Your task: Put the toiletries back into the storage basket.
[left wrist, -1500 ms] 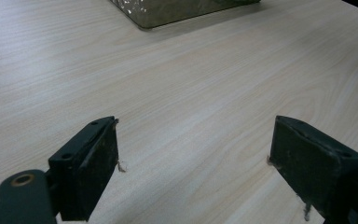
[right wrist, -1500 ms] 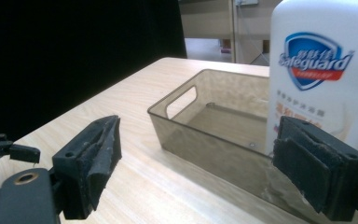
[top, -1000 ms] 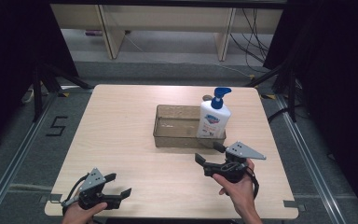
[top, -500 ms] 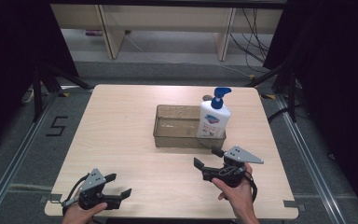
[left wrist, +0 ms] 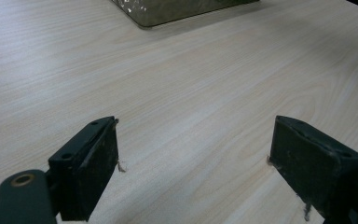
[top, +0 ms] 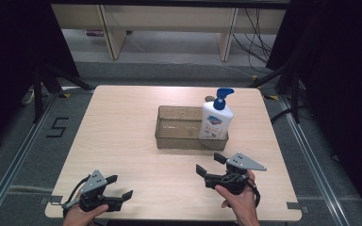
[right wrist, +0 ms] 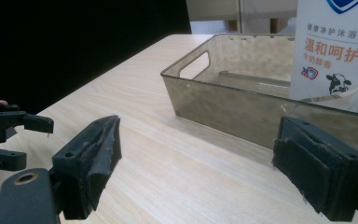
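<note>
High view: your right gripper and left gripper gape empty before the upright white blue-pumped soap bottle in its smoky clear plastic tray.

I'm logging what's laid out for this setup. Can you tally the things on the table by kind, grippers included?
Pump bottles: 1, the white bottle with a blue pump, standing in the right end of the bin.
Clear plastic bins: 1, the bin mid-table.
Handheld grippers: 2, the left gripper and the right gripper, both with fingers apart.
Total: 4.
</note>
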